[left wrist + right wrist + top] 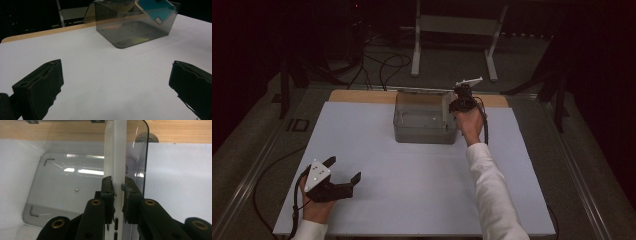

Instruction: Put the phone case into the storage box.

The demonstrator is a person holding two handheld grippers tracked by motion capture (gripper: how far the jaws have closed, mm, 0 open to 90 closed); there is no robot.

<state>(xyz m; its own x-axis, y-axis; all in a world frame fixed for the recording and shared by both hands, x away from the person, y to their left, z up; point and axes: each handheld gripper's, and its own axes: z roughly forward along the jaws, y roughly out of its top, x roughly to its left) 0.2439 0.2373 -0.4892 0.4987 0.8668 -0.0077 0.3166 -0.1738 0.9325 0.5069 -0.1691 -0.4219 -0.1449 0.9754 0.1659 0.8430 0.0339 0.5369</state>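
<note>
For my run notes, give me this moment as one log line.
right gripper: shut on phone case, held on edge over clear box | left gripper: open, on table, holding nothing

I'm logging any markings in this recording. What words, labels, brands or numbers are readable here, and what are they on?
None: no readable text.
Smoky clear plastic box: no print; a yellowish patch on its floor, seen from the left gripper view, is too blurred to read.
Teal phone case, clamped in the right hand-held gripper: no lettering visible.
Left hand-held gripper, grey plate: pale dots, no characters.
</note>
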